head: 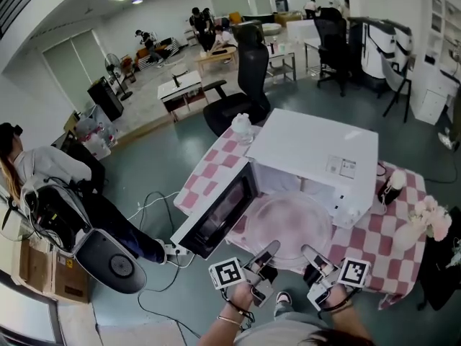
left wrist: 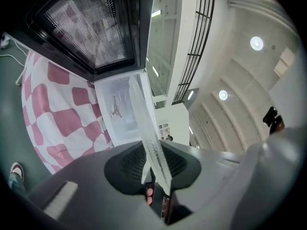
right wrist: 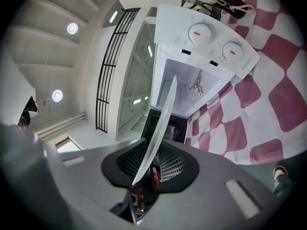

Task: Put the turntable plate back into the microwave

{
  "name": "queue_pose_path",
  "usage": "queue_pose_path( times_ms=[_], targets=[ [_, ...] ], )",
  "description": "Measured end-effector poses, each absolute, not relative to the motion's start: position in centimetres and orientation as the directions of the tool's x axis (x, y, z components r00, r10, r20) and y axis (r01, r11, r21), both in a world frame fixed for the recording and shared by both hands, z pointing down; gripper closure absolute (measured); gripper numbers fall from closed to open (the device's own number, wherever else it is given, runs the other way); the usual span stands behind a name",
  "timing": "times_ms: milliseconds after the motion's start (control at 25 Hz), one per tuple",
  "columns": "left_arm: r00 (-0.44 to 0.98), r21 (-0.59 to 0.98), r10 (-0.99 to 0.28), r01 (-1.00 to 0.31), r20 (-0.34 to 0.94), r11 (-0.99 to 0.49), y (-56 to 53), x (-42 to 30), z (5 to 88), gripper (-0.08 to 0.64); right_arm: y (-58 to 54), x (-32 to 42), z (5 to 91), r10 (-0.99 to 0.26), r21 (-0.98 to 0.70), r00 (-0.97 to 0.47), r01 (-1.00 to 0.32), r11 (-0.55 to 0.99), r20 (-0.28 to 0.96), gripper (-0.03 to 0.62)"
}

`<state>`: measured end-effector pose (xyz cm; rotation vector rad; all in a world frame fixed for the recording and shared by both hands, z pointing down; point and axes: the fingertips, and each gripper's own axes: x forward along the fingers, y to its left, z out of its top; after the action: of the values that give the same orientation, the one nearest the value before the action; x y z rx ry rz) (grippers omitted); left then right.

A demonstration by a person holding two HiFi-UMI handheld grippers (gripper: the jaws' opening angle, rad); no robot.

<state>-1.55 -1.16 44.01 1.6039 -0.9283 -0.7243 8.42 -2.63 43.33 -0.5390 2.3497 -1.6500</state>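
The clear glass turntable plate [head: 288, 225] hangs level in front of the open white microwave [head: 317, 150], over the table's near edge. My left gripper [head: 266, 254] is shut on the plate's near left rim and my right gripper [head: 311, 254] on its near right rim. In the left gripper view the plate [left wrist: 146, 138] runs edge-on between the pads of my left gripper [left wrist: 153, 164], toward the cavity [left wrist: 120, 111] with its drive hub [left wrist: 115, 110]. In the right gripper view the plate [right wrist: 160, 128] sits edge-on in my right gripper [right wrist: 151, 164], below the panel of two dials [right wrist: 211, 37].
The microwave door [head: 220, 211] swings out to the left, beside the plate. The table's pink-and-white checked cloth [head: 374, 240] carries flowers [head: 428, 218] at the right. A power strip and cables [head: 173, 249] lie on the floor at left. A person [head: 43, 168] sits far left.
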Motion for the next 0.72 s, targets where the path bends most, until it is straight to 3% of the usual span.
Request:
queue_pose_path(
  times_ms=[440,720],
  targets=[
    [0.566,0.983,-0.824,-0.168,0.038,-0.07,-5.4,-3.2,46.6,0.495,-6.2,6.9,45.1,-0.486,-0.95,-0.873,-0.181,0.253,0.037,0.518],
    [0.646,0.986,-0.762,-0.157,0.055,-0.063,-6.7,-4.7,47.1,0.495,-6.6,5.7,45.4,-0.6,-0.967,-0.798,-0.191,0.167,0.054,0.529]
  ],
)
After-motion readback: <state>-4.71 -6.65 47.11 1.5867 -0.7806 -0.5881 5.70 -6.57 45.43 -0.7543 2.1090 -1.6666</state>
